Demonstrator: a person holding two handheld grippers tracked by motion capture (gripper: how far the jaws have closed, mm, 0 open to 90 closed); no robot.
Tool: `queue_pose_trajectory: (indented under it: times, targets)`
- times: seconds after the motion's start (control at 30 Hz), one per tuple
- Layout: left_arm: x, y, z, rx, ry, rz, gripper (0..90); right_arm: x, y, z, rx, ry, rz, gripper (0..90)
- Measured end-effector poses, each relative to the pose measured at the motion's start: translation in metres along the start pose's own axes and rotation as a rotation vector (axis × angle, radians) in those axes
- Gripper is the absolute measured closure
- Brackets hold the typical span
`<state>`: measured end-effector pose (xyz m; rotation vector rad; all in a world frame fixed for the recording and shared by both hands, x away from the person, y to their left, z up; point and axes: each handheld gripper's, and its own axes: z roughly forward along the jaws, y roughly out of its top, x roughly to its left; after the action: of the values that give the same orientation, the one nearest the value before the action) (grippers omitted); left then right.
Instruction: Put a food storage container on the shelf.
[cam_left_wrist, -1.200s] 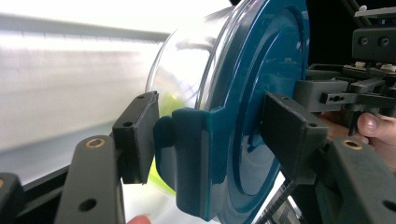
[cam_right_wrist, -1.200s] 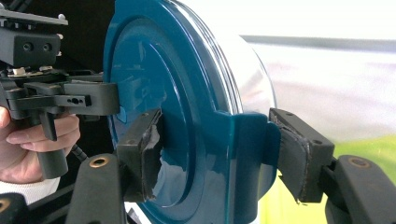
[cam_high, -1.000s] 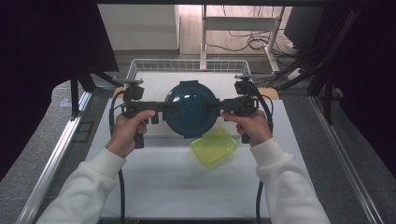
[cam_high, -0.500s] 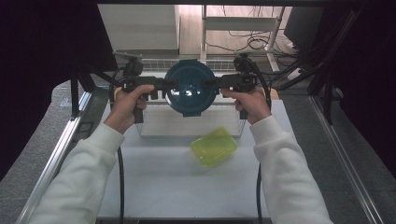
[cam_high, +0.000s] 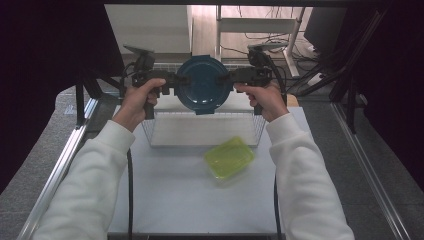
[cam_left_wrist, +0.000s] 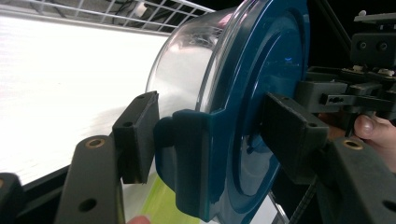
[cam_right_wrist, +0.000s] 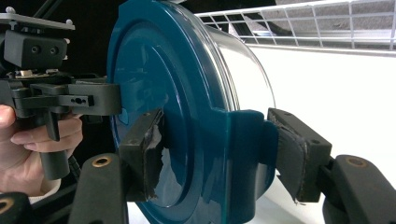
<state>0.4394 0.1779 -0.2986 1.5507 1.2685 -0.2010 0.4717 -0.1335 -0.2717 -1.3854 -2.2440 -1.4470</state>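
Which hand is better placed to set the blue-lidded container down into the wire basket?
Neither alone. The left gripper and right gripper each clamp a lid tab of the container, held level above the wire basket. Lowering likely needs both together.

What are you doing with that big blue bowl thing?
A person is carrying a round clear container with a blue lid, held up in the air on its side. The left gripper and the right gripper each clamp one edge of it. It hangs above a wire basket at the far end of the white table. A yellow-green container lies on the table nearby.
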Motion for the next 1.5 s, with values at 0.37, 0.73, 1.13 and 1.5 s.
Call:
queue_pose_trajectory:
  times: [0.37,0.73,1.13,1.5]
  targets:
    - [0.018,0.008,0.014,-0.005,-0.003,-0.063,38.0,-0.021,0.005,0.014,0.012,0.009,0.066,38.7]
    - [0.029,0.014,0.03,-0.04,0.009,-0.152,38.1,-0.038,0.009,0.023,0.028,0.021,0.193,36.1]
    - [0.041,0.015,0.04,-0.057,0.002,-0.197,37.9,-0.054,0.009,0.032,0.027,0.045,0.283,34.4]
    - [0.039,0.014,0.042,-0.045,0.0,-0.15,30.7,-0.052,0.008,0.035,0.012,0.022,0.267,28.4]
